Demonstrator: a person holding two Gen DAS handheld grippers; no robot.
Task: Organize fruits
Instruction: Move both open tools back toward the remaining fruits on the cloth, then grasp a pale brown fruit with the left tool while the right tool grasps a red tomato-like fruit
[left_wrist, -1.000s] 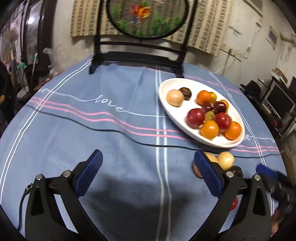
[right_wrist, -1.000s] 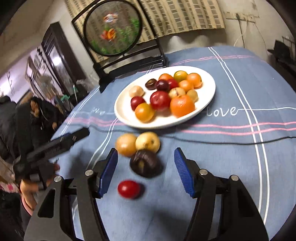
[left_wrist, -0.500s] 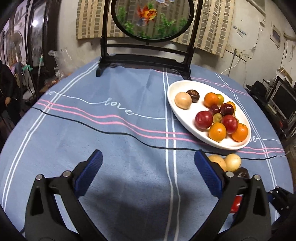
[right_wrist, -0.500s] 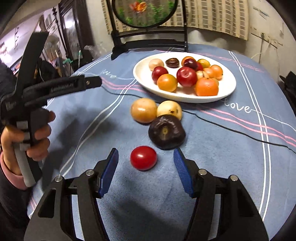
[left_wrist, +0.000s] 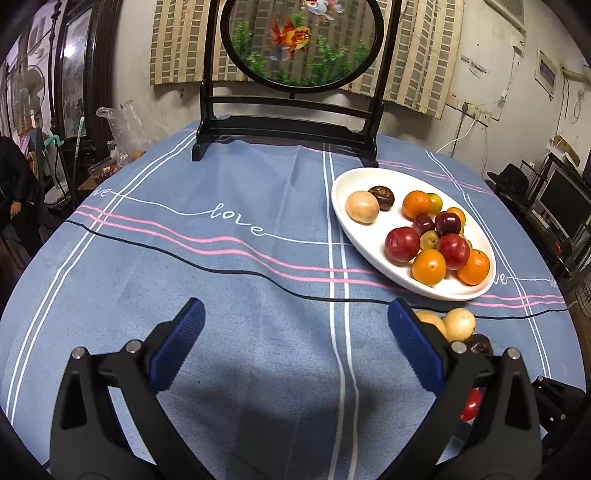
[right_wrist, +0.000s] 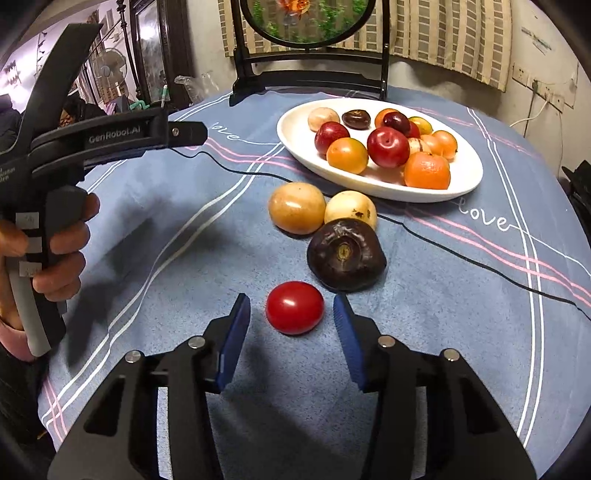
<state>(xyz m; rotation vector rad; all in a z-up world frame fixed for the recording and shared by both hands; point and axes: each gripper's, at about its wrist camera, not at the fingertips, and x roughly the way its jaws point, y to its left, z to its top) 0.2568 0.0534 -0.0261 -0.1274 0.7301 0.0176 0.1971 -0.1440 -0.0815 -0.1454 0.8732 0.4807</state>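
A small red tomato (right_wrist: 294, 307) lies on the blue tablecloth between the blue pads of my right gripper (right_wrist: 291, 301). Its jaws are closing, with a thin gap still on each side of the tomato. Just beyond lie a dark wrinkled fruit (right_wrist: 345, 254), a tan round fruit (right_wrist: 297, 208) and a pale yellow one (right_wrist: 351, 210). Behind them the white oval plate (right_wrist: 465, 177) holds several oranges, red plums and other fruits. My left gripper (left_wrist: 295, 310) hovers open over bare cloth, left of the loose fruits, with nothing between its fingers. Its right finger half hides the tomato (left_wrist: 471, 404).
A black stand with a round goldfish screen (left_wrist: 295, 110) stands at the table's far edge. A thin black cable (left_wrist: 221, 269) runs across the cloth in front of the plate (left_wrist: 369, 240). A hand (right_wrist: 55, 251) grips the left gripper's handle at the left.
My right gripper has come down and forward so the red tomato now sits between its pads, and its jaws have narrowed. The left gripper has stayed put and open.
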